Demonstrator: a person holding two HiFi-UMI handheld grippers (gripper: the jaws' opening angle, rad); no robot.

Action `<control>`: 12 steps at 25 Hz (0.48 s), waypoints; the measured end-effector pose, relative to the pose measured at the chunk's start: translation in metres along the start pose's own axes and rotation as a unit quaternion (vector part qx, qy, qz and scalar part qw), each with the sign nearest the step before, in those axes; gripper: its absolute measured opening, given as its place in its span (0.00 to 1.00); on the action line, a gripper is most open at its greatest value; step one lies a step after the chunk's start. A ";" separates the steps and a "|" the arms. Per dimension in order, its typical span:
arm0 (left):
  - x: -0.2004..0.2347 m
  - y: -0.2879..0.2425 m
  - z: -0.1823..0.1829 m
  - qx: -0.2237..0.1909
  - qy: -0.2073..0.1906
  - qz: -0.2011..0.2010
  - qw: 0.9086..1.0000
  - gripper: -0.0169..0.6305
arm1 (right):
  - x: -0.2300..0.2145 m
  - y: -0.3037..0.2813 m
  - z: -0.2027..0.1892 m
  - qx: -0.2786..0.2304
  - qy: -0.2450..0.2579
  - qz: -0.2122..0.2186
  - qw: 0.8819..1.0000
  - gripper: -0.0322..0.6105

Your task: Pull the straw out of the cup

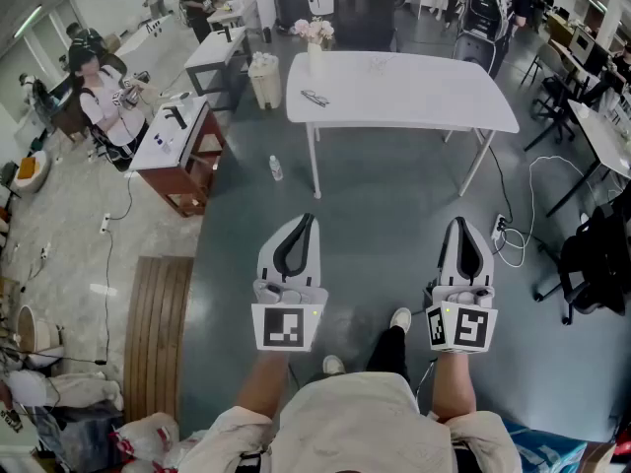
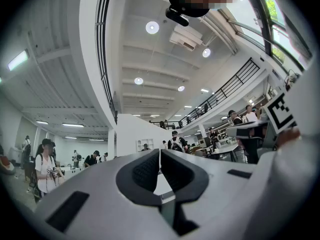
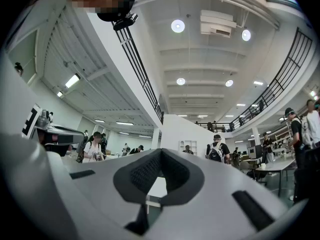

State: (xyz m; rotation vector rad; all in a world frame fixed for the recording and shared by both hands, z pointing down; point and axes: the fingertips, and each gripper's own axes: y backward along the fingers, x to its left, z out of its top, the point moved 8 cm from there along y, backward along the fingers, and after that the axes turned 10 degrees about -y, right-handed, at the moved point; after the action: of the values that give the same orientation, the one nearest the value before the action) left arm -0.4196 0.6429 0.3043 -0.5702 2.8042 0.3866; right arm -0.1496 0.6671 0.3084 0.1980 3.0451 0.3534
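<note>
No cup or straw can be made out in any view. In the head view my left gripper [image 1: 309, 220] and my right gripper [image 1: 461, 223] are held side by side over the grey floor, well short of the white table [image 1: 394, 92]. Both point forward and slightly up. The left gripper [image 2: 159, 152] has its jaws pressed together with nothing between them. So does the right gripper [image 3: 160, 152]. Both gripper views look across the hall towards the ceiling.
On the table lie a small dark object [image 1: 315, 98] and a vase of flowers [image 1: 315, 33]. A bottle [image 1: 276, 168] stands on the floor near a table leg. A wooden cabinet [image 1: 182, 151] is at the left, a power strip and cables [image 1: 505, 236] at the right. People sit at the back left.
</note>
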 end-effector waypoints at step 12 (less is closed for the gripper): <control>-0.032 -0.076 -0.008 0.025 -0.010 -0.012 1.000 0.04 | -0.067 -0.048 -0.014 0.006 -0.011 -0.012 1.000 0.05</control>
State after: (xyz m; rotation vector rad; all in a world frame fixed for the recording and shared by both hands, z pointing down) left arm -0.3609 0.5836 0.3058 -0.5863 2.7770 0.3157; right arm -0.0898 0.6089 0.3144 0.1644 3.0250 0.3299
